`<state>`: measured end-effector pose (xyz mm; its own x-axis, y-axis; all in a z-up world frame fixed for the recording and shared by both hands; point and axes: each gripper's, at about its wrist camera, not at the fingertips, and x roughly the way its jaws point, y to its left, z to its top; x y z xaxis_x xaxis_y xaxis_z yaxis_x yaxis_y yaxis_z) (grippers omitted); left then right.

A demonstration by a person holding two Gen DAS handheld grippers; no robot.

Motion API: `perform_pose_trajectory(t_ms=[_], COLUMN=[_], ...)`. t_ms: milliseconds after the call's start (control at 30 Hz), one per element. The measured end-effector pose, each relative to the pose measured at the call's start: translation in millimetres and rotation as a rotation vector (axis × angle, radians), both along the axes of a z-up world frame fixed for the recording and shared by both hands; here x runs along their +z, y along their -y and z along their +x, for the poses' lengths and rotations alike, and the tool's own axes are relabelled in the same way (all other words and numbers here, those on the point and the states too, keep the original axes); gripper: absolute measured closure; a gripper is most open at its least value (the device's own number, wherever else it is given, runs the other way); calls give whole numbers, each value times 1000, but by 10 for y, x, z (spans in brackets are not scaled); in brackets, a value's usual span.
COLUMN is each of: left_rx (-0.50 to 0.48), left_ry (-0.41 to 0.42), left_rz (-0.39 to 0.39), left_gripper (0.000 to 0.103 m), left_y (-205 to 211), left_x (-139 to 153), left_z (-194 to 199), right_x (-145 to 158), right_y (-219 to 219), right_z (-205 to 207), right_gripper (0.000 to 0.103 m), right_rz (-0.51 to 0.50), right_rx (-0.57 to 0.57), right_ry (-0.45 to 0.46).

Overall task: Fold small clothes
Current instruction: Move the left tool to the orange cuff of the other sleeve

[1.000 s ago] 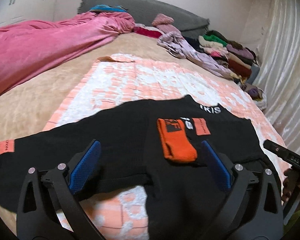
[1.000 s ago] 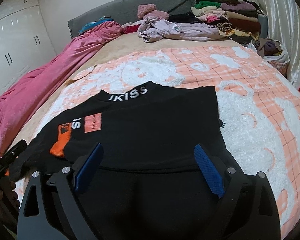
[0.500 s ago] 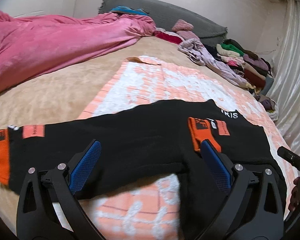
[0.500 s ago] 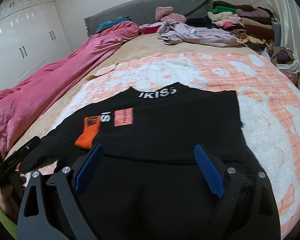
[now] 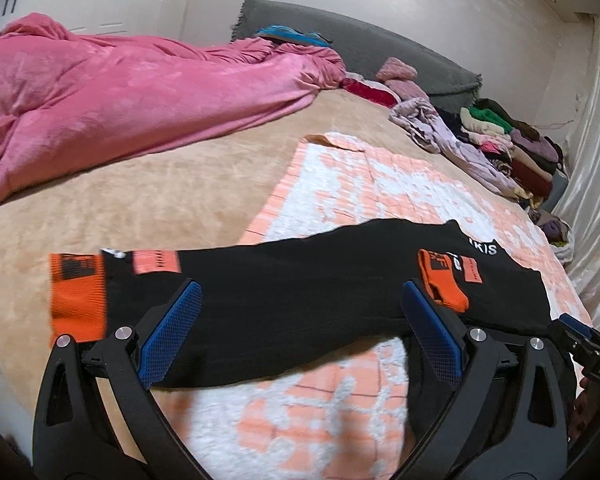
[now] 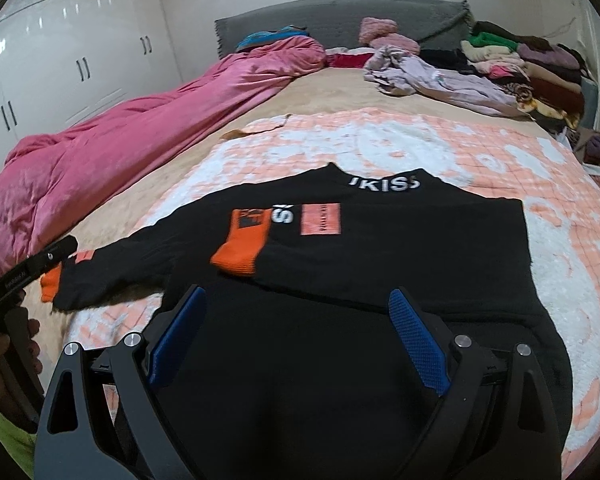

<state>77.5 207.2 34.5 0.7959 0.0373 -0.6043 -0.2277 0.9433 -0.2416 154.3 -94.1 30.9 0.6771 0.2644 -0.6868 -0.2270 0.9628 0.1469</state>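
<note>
A black sweater [image 6: 400, 248] with orange cuffs lies flat on a peach and white blanket [image 6: 560, 248] spread over the near part of a bed [image 5: 148, 200]. Its neck band, lettered in white, points toward the far end. One sleeve is folded across the chest, so its orange cuff [image 6: 242, 248] rests on the body of the sweater beside a peach patch. The other sleeve [image 5: 260, 280] stretches out to the left, off the blanket and onto the tan bedspread, ending in a second orange cuff [image 5: 76, 300]. The left gripper [image 5: 300, 320] hovers over this outstretched sleeve with its blue-padded fingers [image 5: 172, 328] spread wide and nothing between them. The right gripper [image 6: 296, 328] is over the near hem of the sweater, its fingers [image 6: 416, 340] also wide apart and gripping nothing. A pink quilt [image 5: 120, 96] lies bunched along the far left side of the bed. A heap of mixed clothes [image 6: 520, 64] sits at the far right, by the grey headboard [image 6: 340, 20].
</note>
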Motion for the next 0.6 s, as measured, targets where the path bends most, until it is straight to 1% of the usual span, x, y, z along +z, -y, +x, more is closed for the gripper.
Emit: perform_pose_trajectory(t_ms=[167,400,600], left_rx=[41,138,234], left_ry=[-6,-22,-27], left_rz=[1,-17,-69], left_gripper=[10,10,10], left_y=[-171,-567,-946], left_x=[8,-26,-75], left_z=[-117,-288,-426], right_x=[14,31,45], right_y=[-113,-231,-380], right_z=[-27,-63,-59], right_gripper=[11,11,11], right_rz=[0,1,-11], right_rx=[31,58,85], right_ry=[3,7,13])
